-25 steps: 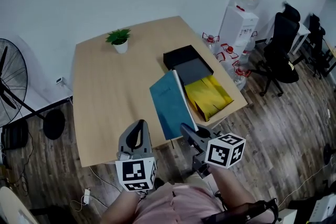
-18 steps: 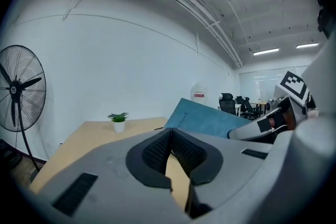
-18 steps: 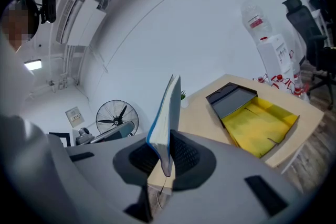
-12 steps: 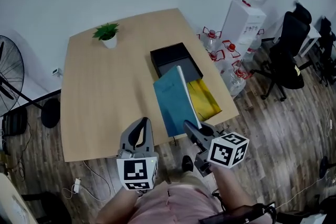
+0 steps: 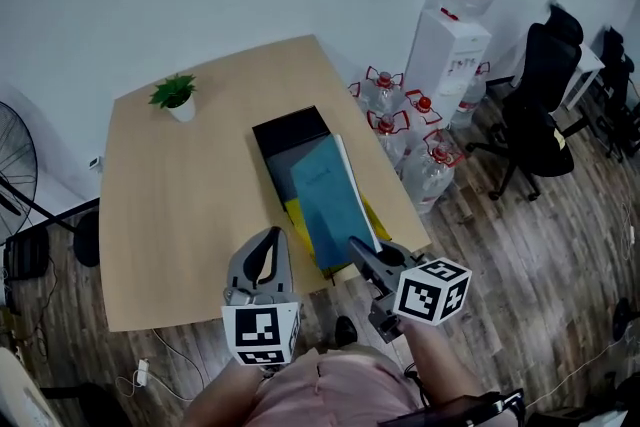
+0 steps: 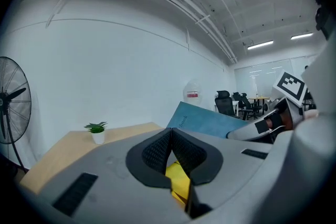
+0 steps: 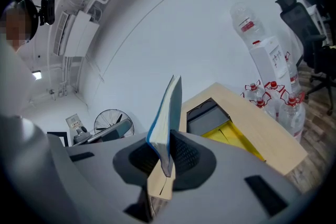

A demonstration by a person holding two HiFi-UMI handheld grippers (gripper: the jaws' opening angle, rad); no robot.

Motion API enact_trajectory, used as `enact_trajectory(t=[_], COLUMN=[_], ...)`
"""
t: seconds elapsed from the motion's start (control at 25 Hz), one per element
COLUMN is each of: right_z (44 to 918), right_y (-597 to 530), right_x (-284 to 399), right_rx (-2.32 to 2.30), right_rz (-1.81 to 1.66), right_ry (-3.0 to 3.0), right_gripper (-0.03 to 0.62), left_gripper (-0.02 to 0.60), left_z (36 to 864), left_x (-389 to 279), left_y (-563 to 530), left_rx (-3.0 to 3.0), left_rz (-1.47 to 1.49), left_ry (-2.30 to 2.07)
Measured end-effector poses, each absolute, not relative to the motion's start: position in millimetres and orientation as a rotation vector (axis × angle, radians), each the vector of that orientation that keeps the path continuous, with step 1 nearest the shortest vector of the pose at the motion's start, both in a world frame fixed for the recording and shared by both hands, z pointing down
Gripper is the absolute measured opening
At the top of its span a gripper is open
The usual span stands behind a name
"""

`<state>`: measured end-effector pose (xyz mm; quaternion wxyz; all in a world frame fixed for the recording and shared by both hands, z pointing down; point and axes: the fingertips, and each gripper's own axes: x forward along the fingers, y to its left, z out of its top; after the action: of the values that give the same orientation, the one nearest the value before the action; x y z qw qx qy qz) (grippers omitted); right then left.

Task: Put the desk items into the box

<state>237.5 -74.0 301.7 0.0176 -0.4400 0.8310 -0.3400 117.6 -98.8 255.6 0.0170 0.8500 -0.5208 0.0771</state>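
Head view: book is held tilted above box and folder on bench.
Right tool: clamped on book's near edge only.
Left tool: jaws together, nothing held.
Risk: book may be swung or slipped out of the edge grip, or caught on box rim or folder.

The table is bare wood from 7 to 9 o'clock of the box, so a gripper can pass there unhindered. The plant stands alone at 10 o'clock, near the far corner and well apart from the box. The book, clamped in the right gripper, hangs over the box's near end and most of the yellow folder. Water bottles crowd the floor at 3 o'clock, just beside the table edge.
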Motion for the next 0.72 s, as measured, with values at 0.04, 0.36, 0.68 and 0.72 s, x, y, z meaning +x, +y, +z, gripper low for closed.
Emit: enact_trajectory(t=[0.04,0.36,0.68,0.72], right_z=[302,325,380,387], right_y=[-74,-79,-78,-77], right_x=[244,269,279,280], right_rx=[-1.369,-1.341,-1.237,-1.216], right_rz=[-1.061,-1.173,-1.516,-1.565], right_ry=[2.582,2.579,2.440,2.411], right_gripper=[0.044,0.044,0.046,0.046], left_gripper=[0.011,0.011,0.011,0.011], left_z=[255,269,310,317], left_x=[126,154,156,156], left_y=[-100,-108,-108,-108], left_rx=[2.648,2.615,2.496,2.479], left_rz=[0.244,0.294,0.371,0.380], left_ry=[-1.611,-1.606,-1.611,-1.609])
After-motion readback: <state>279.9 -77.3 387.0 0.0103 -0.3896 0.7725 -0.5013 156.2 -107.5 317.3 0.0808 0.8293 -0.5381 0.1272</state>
